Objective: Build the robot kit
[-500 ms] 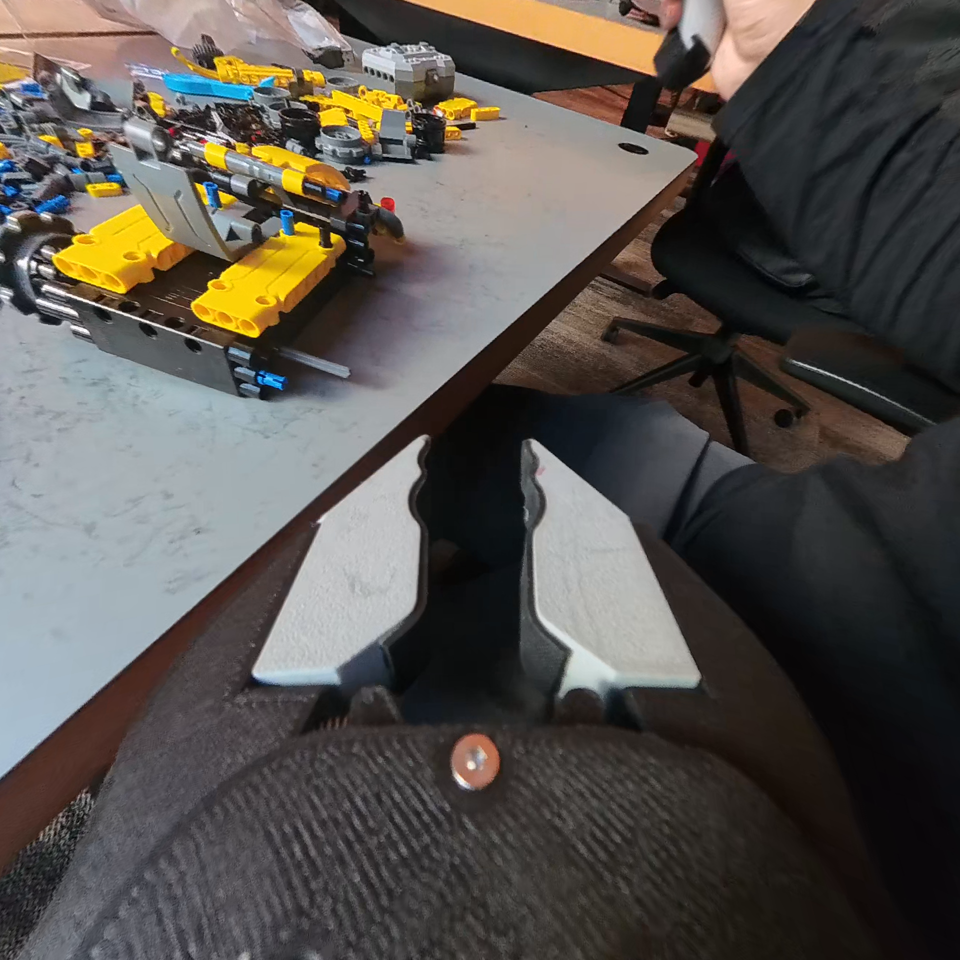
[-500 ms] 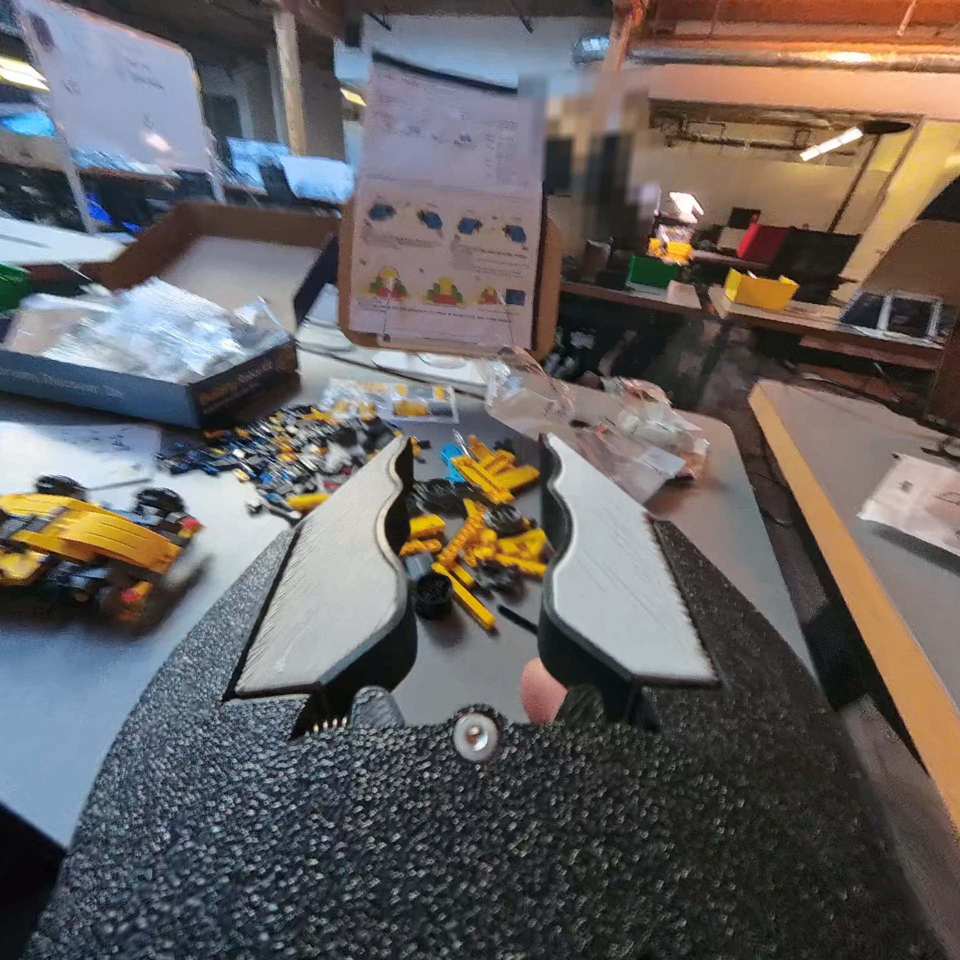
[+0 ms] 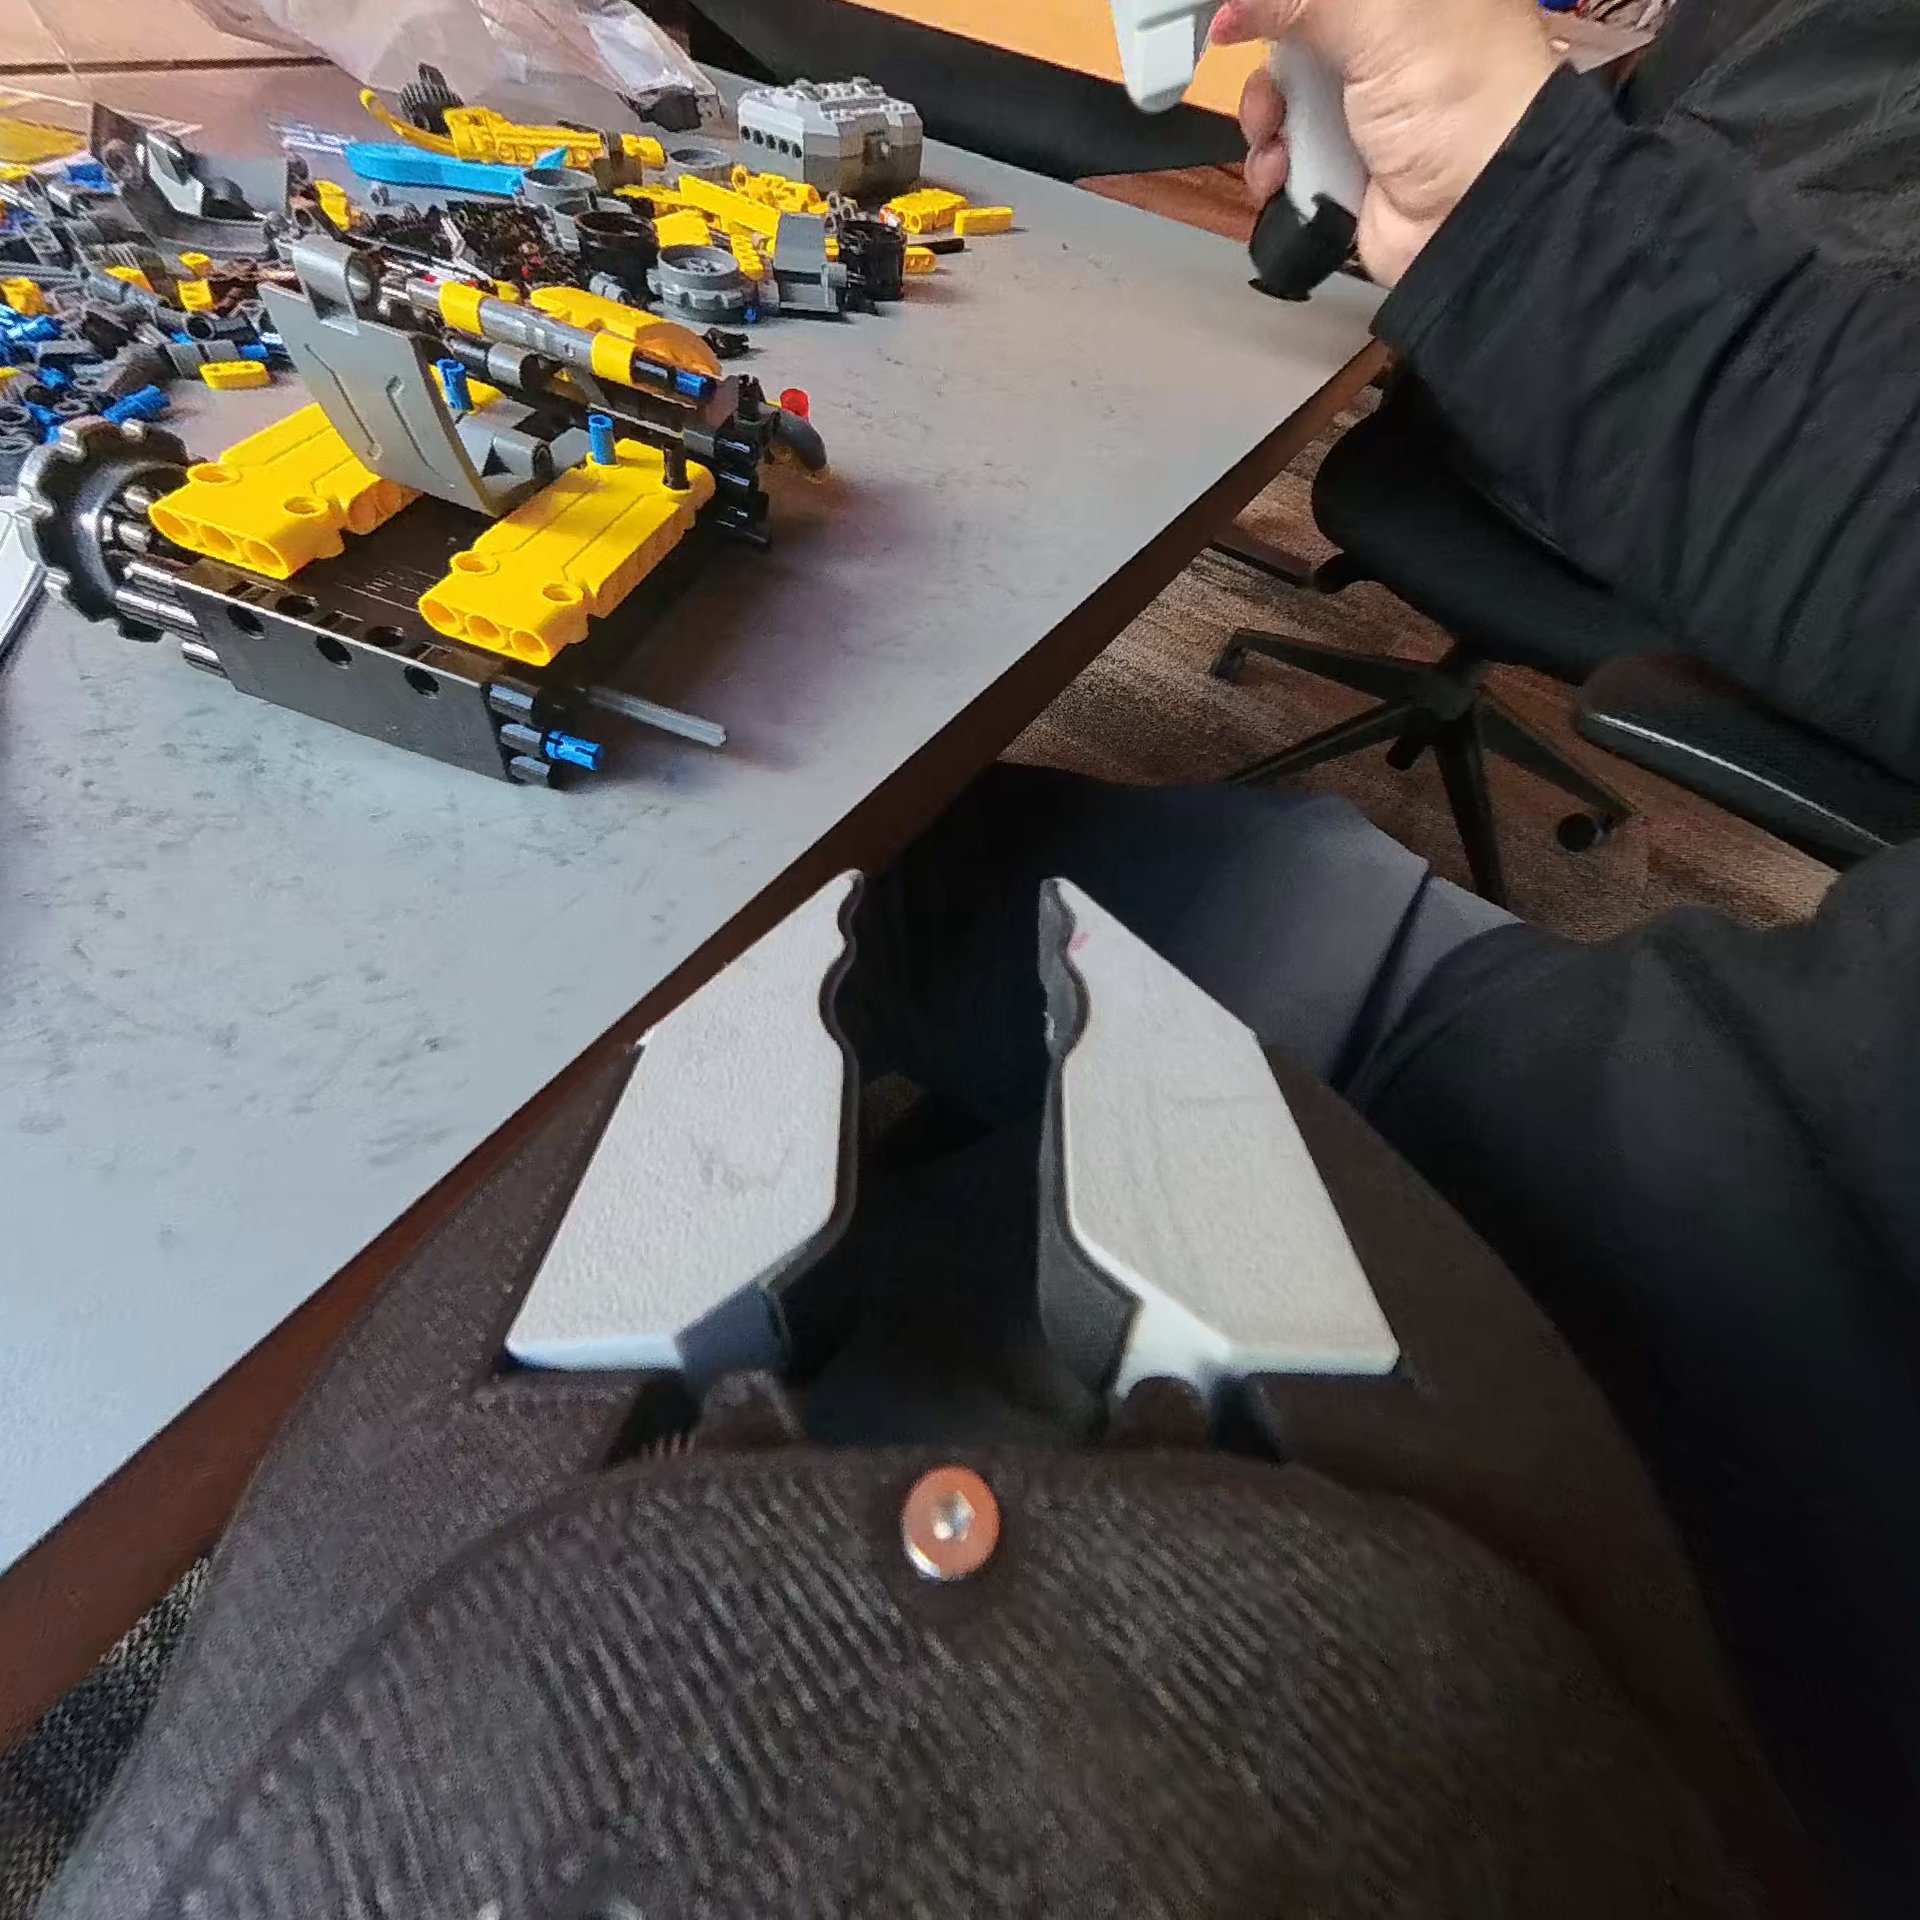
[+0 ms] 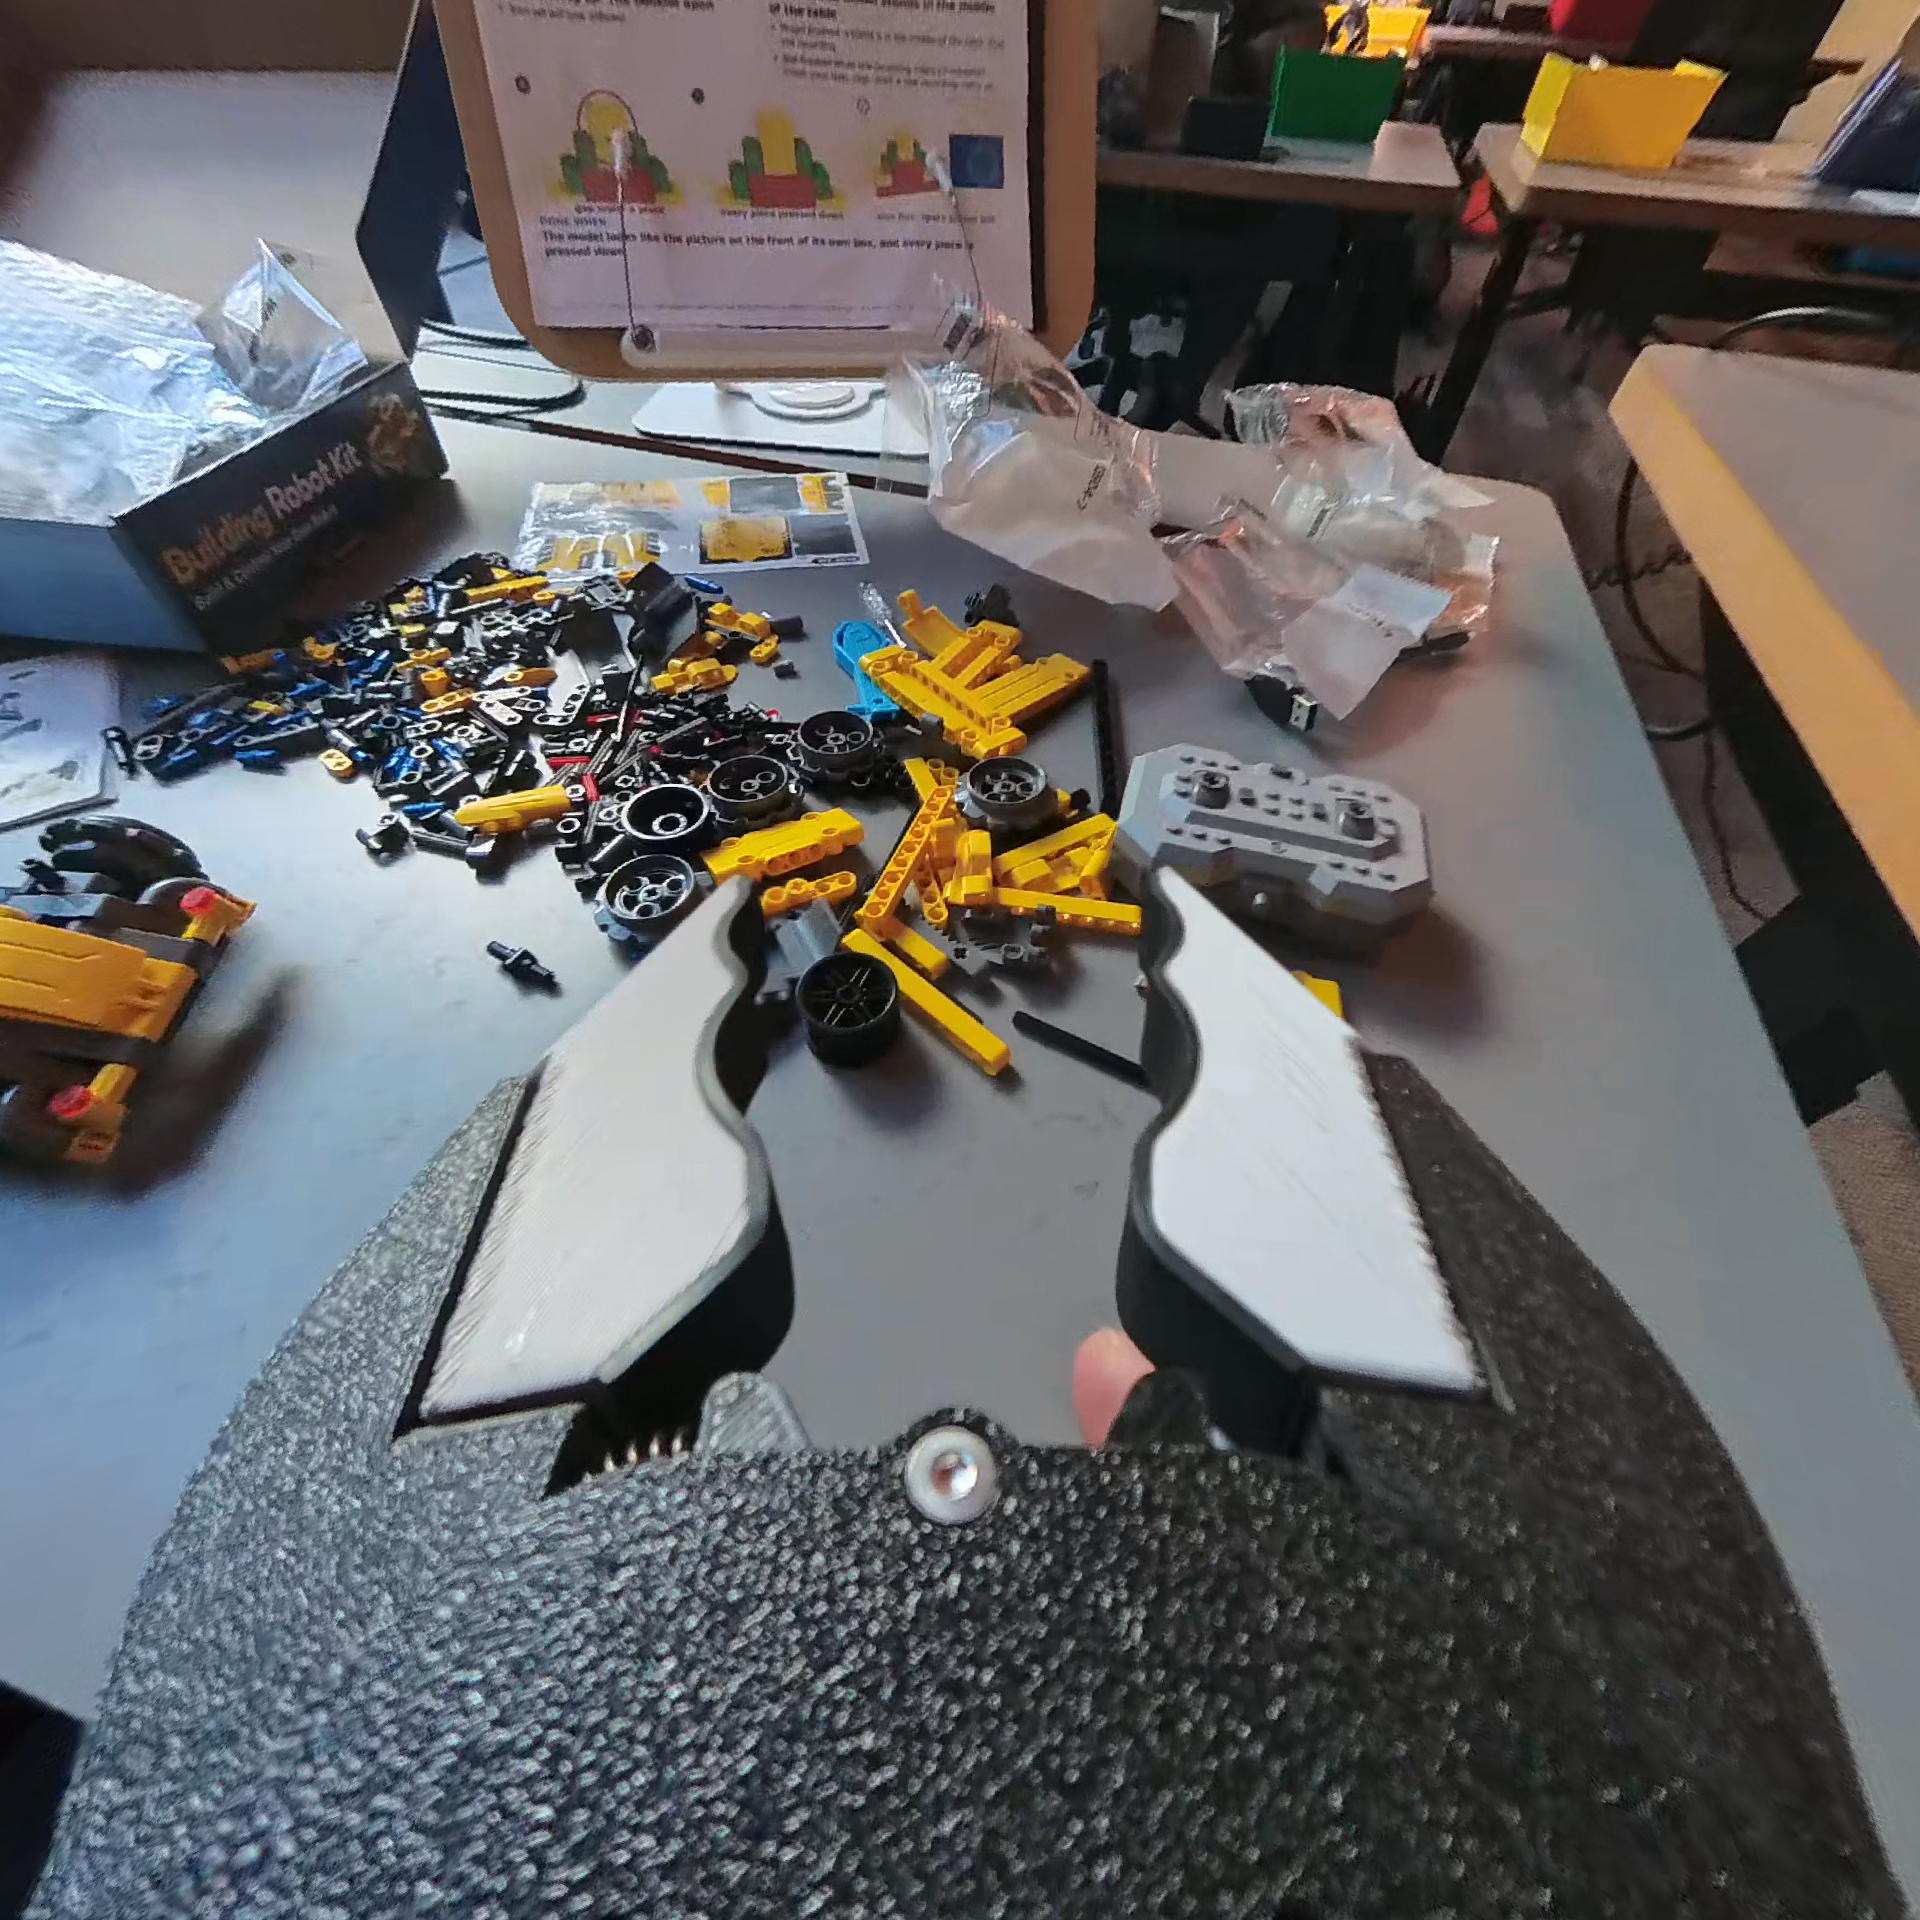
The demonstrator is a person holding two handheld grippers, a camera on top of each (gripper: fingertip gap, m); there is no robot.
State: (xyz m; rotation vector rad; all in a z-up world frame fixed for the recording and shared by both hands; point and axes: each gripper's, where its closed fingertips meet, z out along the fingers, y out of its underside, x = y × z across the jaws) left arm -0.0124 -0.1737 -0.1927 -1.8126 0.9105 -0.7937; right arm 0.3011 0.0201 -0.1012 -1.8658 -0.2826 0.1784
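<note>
Low in the left wrist view, the left gripper (image 3: 948, 914) hangs off the grey table's (image 3: 312, 1039) dark edge over the person's lap, its jaws parted with nothing between them, while the half-built yellow and black model (image 3: 416, 540) sits in the upper left. In the right wrist view, the right gripper (image 4: 940, 935) hovers with jaws spread wide and empty. Just beyond its tips lie a black wheel (image 4: 850, 1008), yellow beams (image 4: 997, 862) and a grey block (image 4: 1273, 831), and crumpled clear bags (image 4: 1195, 520) lie farther back.
</note>
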